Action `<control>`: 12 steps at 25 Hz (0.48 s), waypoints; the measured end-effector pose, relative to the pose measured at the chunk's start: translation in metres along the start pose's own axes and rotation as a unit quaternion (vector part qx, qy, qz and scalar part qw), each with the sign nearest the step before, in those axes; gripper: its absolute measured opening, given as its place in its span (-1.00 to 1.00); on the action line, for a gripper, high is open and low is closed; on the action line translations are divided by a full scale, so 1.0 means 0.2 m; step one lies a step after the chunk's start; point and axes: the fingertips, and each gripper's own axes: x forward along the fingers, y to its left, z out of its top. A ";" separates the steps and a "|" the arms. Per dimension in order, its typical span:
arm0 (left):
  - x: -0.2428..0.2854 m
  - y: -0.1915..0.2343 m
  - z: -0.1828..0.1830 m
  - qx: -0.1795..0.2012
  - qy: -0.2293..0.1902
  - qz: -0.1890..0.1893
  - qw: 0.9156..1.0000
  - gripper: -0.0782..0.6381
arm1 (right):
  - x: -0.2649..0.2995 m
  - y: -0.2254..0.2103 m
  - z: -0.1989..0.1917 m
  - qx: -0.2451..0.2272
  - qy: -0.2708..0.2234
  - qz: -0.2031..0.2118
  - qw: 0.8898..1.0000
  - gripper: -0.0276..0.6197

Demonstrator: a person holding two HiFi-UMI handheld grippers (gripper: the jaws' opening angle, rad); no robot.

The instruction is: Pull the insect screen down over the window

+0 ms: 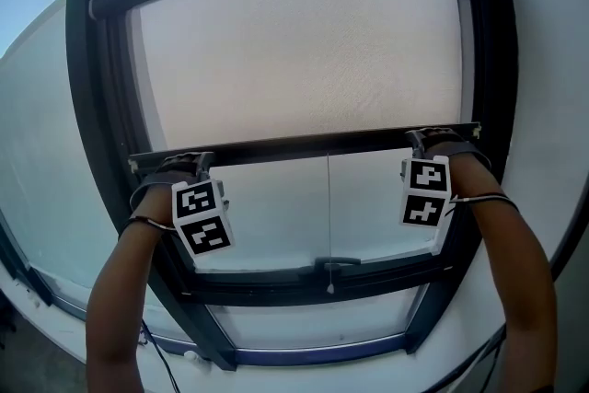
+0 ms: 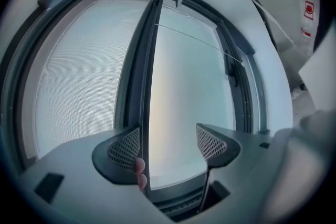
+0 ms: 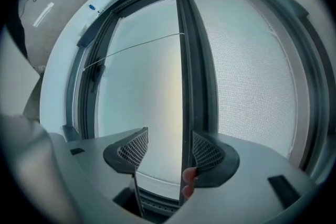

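Over the upper glass, insect screen point(image 1: 304, 60) sits approx halfway down
Its bottom bar point(image 1: 313, 145) runs level btwn left gripper point(image 1: 173, 165) & right gripper point(image 1: 434, 141), one at each end; both have jaws wide apart, bar against one jaw, not clamped, fingertip point(image 2: 140, 173) hooked beside it. Lower pane point(image 1: 276, 207) uncovered. Best to draw both ends down evenly so bar doesn't tilt & jam in window frame point(image 1: 92, 106)

Insect screen point(image 1: 294, 60) — grey mesh, dark bar point(image 1: 304, 145) — halfway down window point(image 1: 276, 212).
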 end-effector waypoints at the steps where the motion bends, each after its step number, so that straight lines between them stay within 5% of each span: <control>1: 0.01 -0.03 0.00 0.002 0.001 -0.005 1.000 0.16 | 0.01 0.03 0.00 -0.002 0.001 0.005 1.000 -0.08; 12: 0.05 -0.16 0.01 -0.008 -0.004 -0.011 1.000 0.16 | 0.03 0.17 0.00 -0.004 0.006 0.020 1.000 -0.08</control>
